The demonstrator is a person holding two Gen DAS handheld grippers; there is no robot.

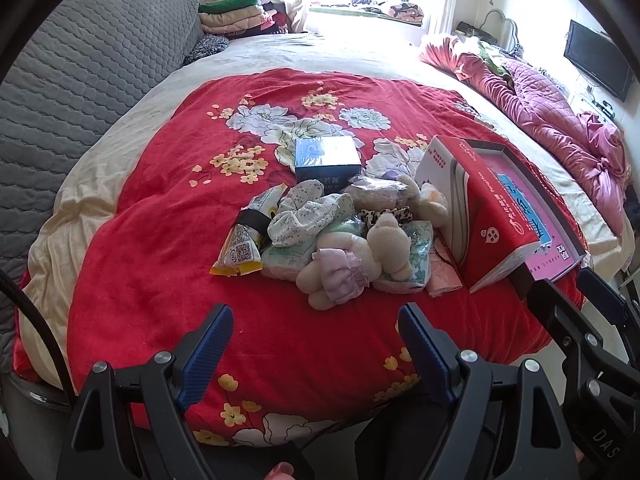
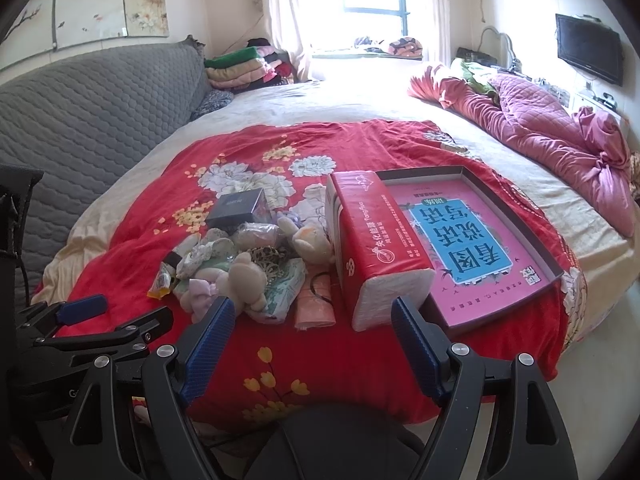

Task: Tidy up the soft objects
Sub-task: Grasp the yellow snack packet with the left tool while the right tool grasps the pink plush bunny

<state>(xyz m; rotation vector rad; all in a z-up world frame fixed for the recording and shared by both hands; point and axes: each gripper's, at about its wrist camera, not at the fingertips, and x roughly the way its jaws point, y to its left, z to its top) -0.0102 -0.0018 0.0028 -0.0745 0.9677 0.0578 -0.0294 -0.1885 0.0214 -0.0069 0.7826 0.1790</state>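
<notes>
The soft things lie in a pile on the red blanket (image 1: 140, 240) on the bed. All places here are told from the red tissue pack (image 2: 372, 248), which stands on its side.

Just left of the tissue pack is the pile. The cream teddy bear (image 1: 352, 260) lies at the near edge of the pile, with a small purple cloth (image 1: 340, 276) on it. It looks light and squashy. A good spot to grab is its round body, not a thin arm, which could slip out. Behind the teddy bear are a flowery cloth (image 1: 304, 212) and soft plastic packs, which may be slippery. A blue box (image 1: 327, 157) sits behind the pile. It looks hard.

Right of the tissue pack, touching it, is a flat pink tray (image 2: 480, 252).

The left gripper (image 1: 316, 320) is wide open and holds nothing. It hovers near the teddy bear. The right gripper (image 2: 312, 312) is wide open too and holds nothing. It is in front of the tissue pack, which should squash a bit when squeezed.
</notes>
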